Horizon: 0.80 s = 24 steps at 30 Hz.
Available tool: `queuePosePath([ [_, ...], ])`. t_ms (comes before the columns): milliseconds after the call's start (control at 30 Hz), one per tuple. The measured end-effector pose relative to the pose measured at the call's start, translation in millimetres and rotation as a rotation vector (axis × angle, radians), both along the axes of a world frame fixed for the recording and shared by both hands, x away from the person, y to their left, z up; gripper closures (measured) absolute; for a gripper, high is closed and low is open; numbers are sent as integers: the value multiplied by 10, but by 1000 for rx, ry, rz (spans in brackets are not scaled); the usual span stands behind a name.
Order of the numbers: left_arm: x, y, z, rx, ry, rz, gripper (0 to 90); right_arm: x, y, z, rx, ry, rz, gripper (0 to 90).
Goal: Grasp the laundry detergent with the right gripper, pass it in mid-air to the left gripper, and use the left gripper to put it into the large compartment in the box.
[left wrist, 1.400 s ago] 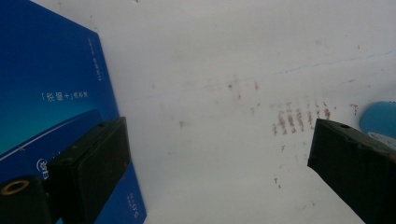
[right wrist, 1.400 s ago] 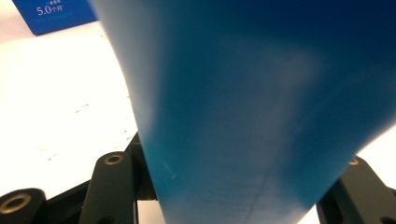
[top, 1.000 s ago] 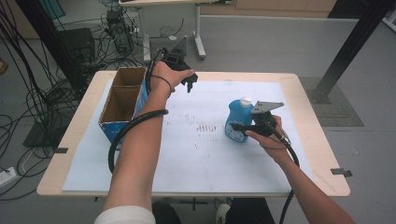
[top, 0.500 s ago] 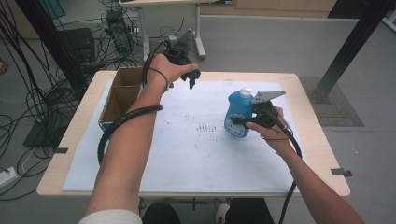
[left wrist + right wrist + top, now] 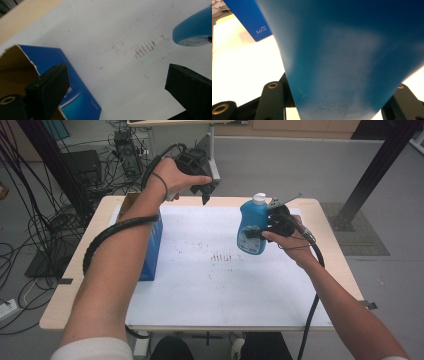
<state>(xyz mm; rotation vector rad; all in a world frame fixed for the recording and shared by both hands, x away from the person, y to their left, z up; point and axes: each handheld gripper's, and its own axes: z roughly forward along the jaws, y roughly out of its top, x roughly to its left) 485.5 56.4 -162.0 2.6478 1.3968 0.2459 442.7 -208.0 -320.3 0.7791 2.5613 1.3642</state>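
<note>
Above the worktop [image 5: 320,270], on its right side, the right claw [image 5: 261,233] pinches a blue bottle [image 5: 251,227] by its lower body, jaws pressed against both sides. Bottle is upright, white cap on top, lifted clear of the white sheet [image 5: 225,285] that covers the worktop. Right gripper view: blue bottle wall fills the space between the two black jaws, blurred, touching both. Left claw [image 5: 206,190] hangs in the air over the far edge of the worktop, jaws spread wide, nothing between them. Left gripper view: both jaws well apart, white sheet with faint brown marks [image 5: 143,48] between them, bottle bottom at upper right, off the sheet. Blue cardboard box [image 5: 150,250] stands on the left part of the worktop, open top, brown inside, partly hidden under the left forearm in the high view. Bottle and box are well apart, brown marks on the sheet between them. Black cable [image 5: 312,315] trails from the right claw along the right forearm. Floor behind has tangled cables [image 5: 45,225].
</note>
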Motion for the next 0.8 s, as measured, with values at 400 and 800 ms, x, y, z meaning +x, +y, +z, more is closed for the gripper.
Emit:
queuePosePath([
  [400, -156, 13, 401, 60, -35, -233, 51, 202, 399, 243, -8, 8, 112, 439],
  [800, -369, 48, 535, 76, -24, -423, 54, 260, 946, 292, -12, -5, 288, 439],
])
